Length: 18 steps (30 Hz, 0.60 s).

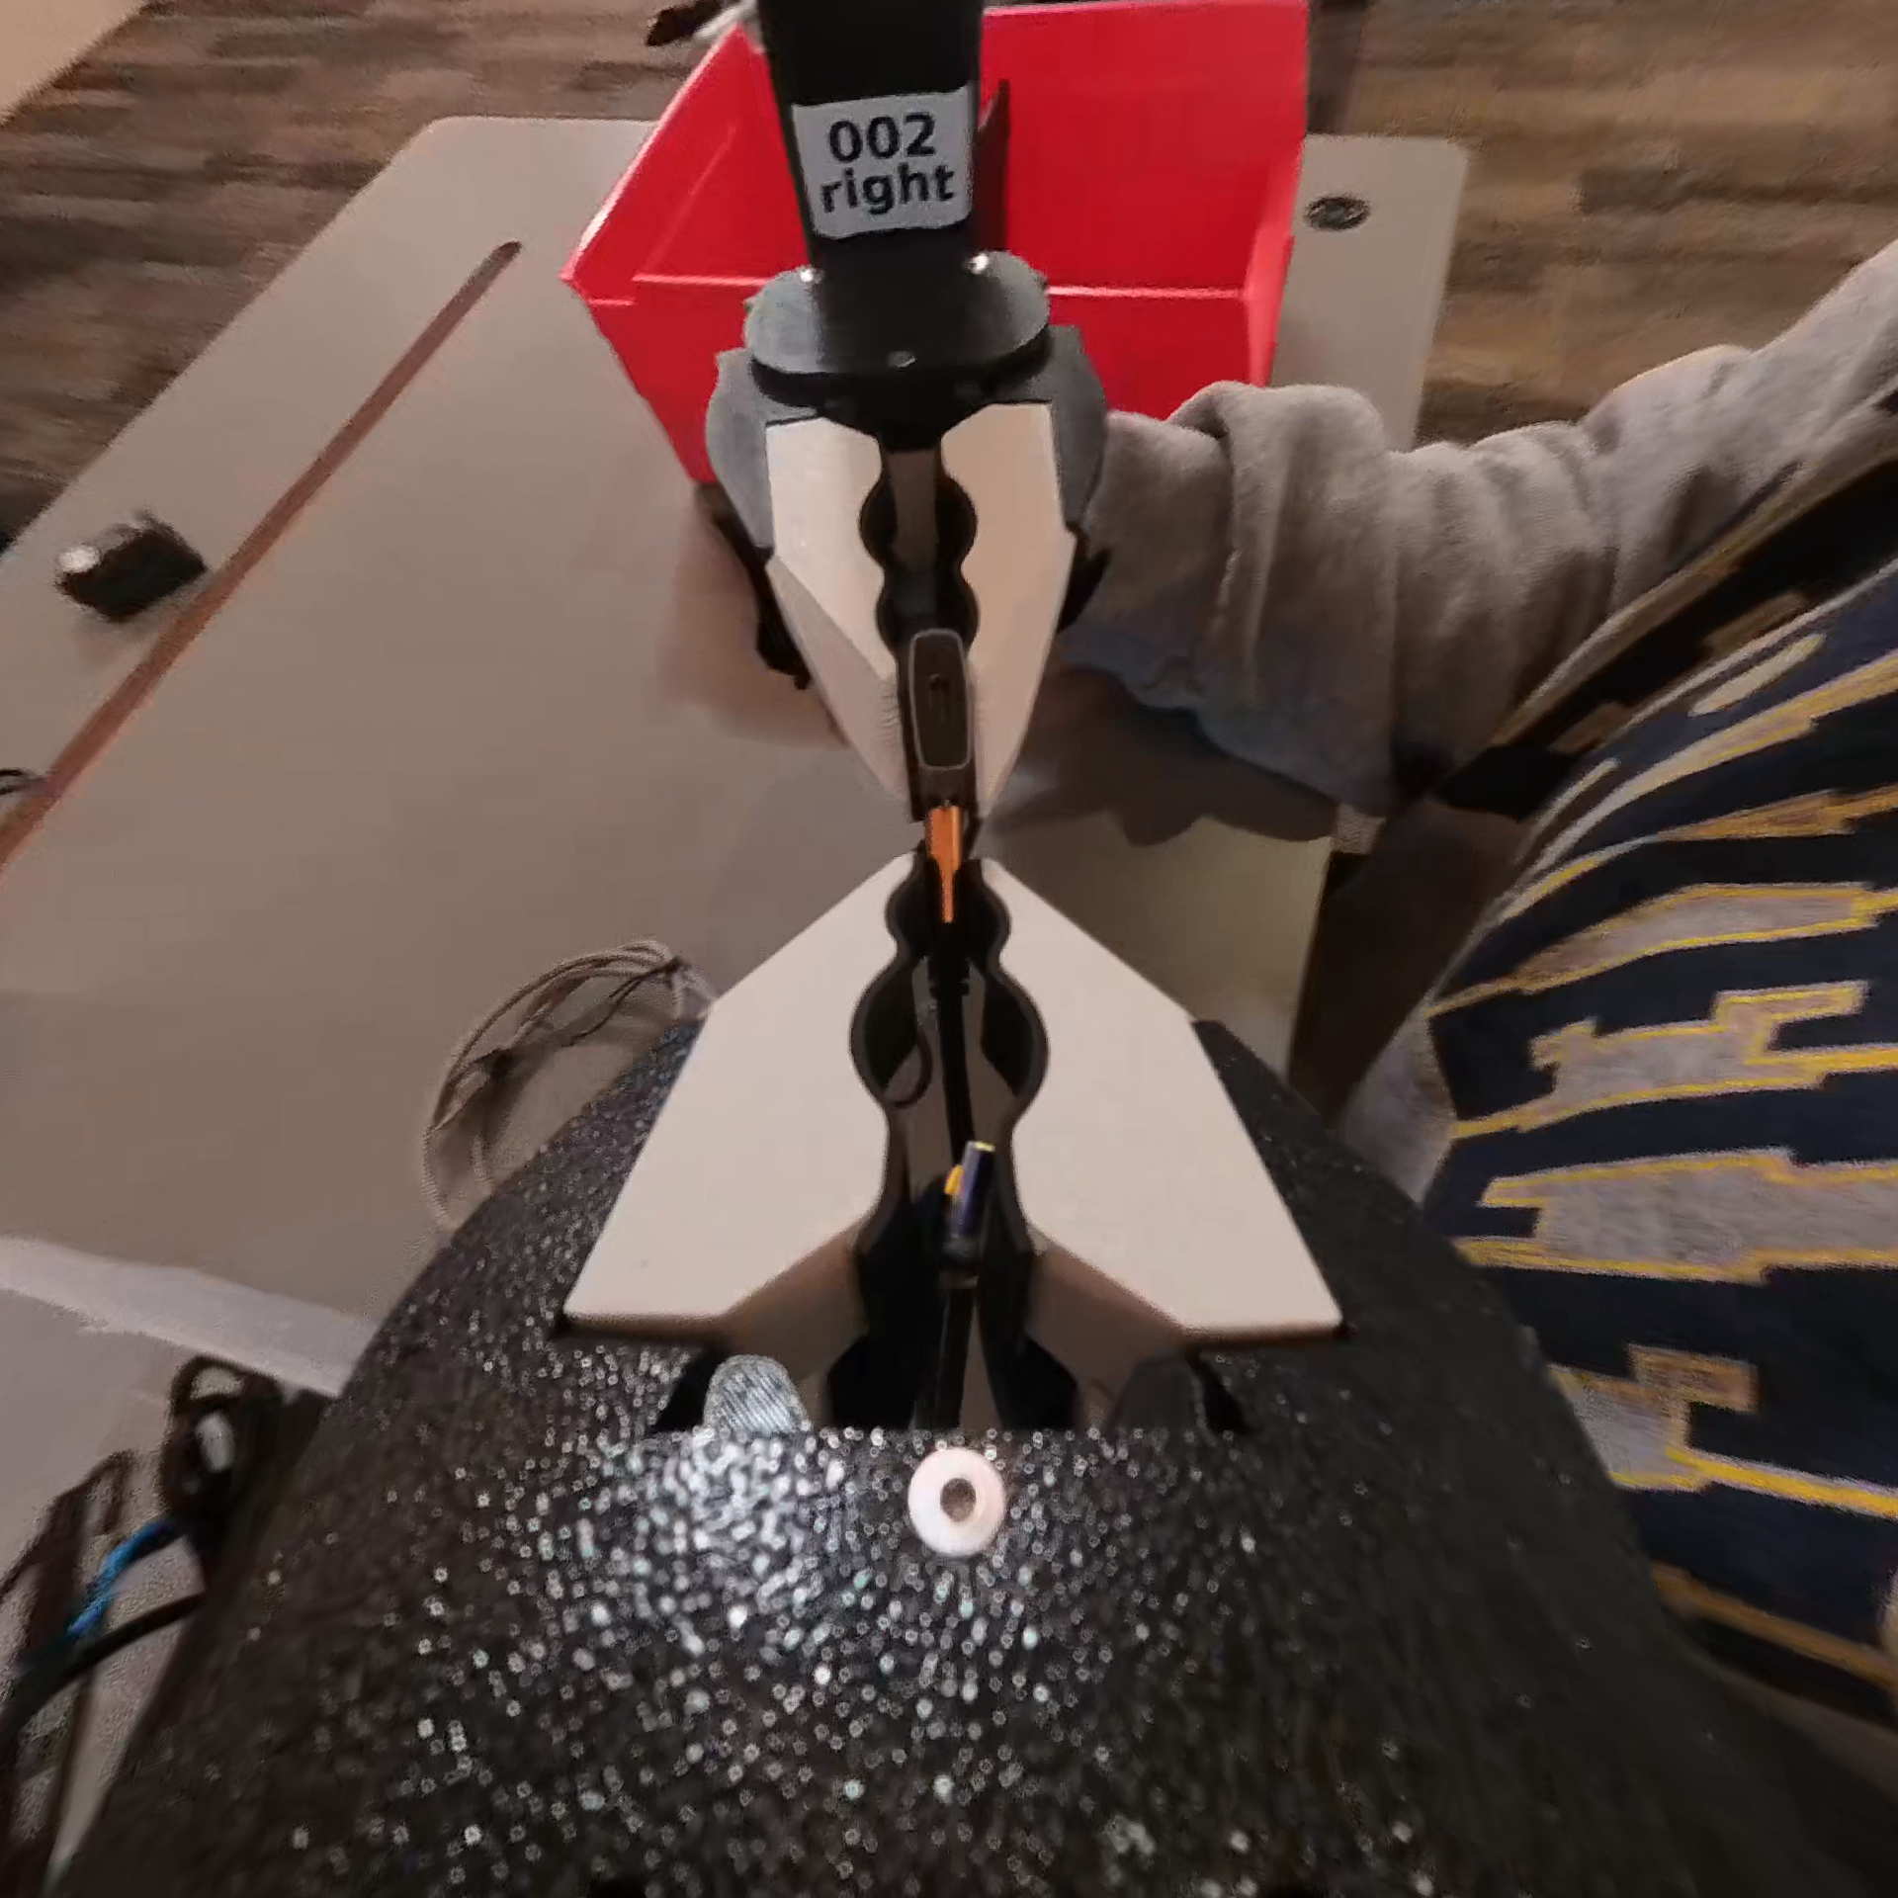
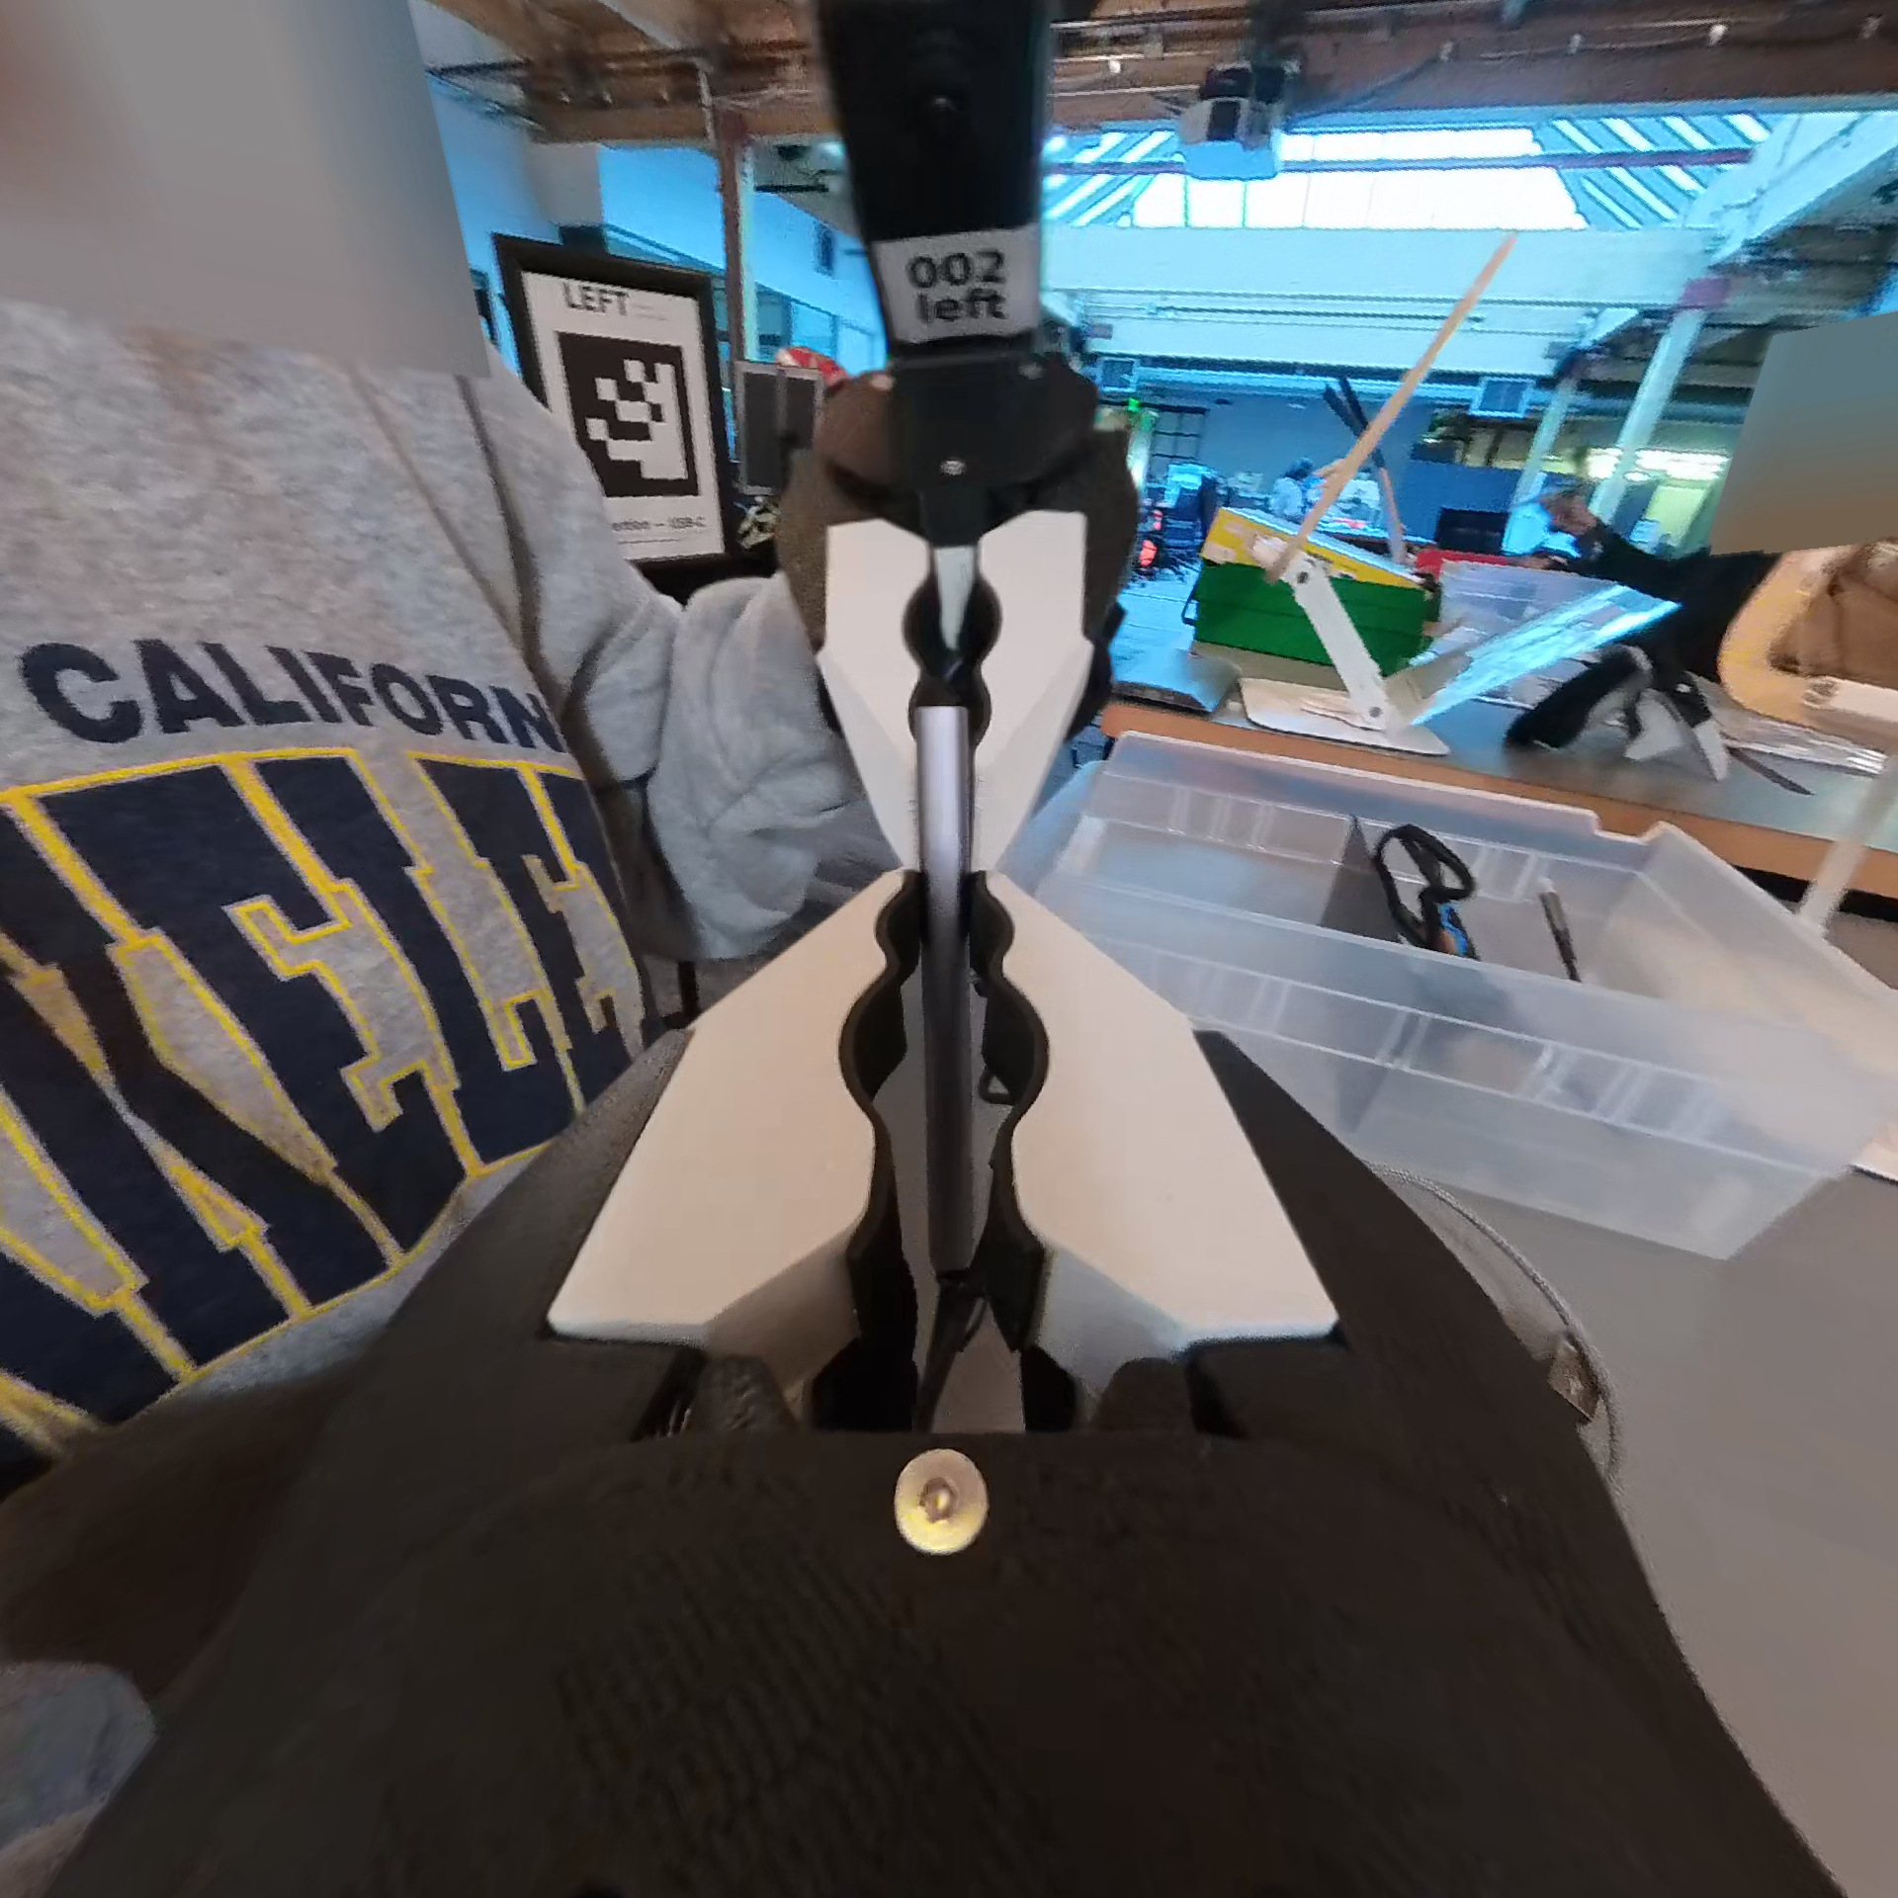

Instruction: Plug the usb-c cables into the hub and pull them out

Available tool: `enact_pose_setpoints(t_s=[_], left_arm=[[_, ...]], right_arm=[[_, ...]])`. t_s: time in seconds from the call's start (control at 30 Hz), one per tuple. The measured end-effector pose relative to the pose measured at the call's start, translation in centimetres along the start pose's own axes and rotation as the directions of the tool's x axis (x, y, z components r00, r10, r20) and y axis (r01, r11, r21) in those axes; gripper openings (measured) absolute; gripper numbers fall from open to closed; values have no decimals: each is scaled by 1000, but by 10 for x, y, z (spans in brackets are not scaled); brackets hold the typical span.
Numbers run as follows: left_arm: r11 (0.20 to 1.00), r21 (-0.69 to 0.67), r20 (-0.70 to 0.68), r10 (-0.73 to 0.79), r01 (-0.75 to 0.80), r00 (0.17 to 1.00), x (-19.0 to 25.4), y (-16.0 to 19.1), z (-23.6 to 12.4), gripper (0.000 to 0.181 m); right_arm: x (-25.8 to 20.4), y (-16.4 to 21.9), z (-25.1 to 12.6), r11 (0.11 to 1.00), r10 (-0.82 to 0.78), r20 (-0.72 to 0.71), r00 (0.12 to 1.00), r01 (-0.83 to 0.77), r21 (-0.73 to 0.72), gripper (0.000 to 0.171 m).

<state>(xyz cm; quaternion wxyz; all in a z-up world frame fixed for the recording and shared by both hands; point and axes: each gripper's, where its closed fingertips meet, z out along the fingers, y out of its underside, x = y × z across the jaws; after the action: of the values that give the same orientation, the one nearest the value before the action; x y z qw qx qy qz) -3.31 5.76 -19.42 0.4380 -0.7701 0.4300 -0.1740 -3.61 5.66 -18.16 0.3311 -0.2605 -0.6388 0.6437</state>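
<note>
The left gripper (image 1: 940, 873) has a black, rough, speckled plastic body that glitters, with matt, smooth white fingers (image 1: 781, 1109). The right gripper (image 2: 945, 883) has a matt black ribbed plastic body and a shiny metal screw (image 2: 940, 1507). It clamps the slim grey hub (image 2: 945, 822), smooth brushed metal. The red plastic bin (image 1: 1150, 205) looks smooth, the beige tabletop (image 1: 411, 637) matt, the grey sweatshirt (image 2: 257, 493) fleecy cloth, and the clear plastic tray (image 2: 1438, 1027) glossy.

Printed white sticker (image 1: 889, 164) on stem of right gripper (image 1: 940, 806); second sticker (image 2: 957, 290) on left gripper (image 2: 950, 863). Left of it: lettered grey sweatshirt (image 2: 257, 822), framed marker poster (image 2: 627, 401).
</note>
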Motion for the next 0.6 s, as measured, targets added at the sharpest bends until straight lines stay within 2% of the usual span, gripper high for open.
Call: enact_pose_setpoints(t_s=[0.07, 0.33, 0.43, 0.53, 0.6], left_arm=[[999, 27, -52, -38, 39, 998, 5, 0, -4, 4], [994, 86, 52, -71, 66, 996, 0, 5, -5, 4], [993, 88, 26, -83, 81, 996, 5, 5, -6, 5], [994, 60, 4, -90, 89, 996, 6, 10, -7, 4], [1000, -22, 30, -20, 20, 999, 5, 17, -5, 4]], right_arm=[[-4, -1, 3, 1000, 8, 33, 999, -9, 20, 8], [0, 3, 7, 1000, 10, 12, 1000, -10, 7, 8], [-4, 3, 8, 1000, 9, 33, 999, -9, 8, 8], [-4, 7, 11, 1000, 22, 31, 999, -21, -21, 8], [-4, 14, 13, 994, 30, 0, 1000, -29, -105, 7]])
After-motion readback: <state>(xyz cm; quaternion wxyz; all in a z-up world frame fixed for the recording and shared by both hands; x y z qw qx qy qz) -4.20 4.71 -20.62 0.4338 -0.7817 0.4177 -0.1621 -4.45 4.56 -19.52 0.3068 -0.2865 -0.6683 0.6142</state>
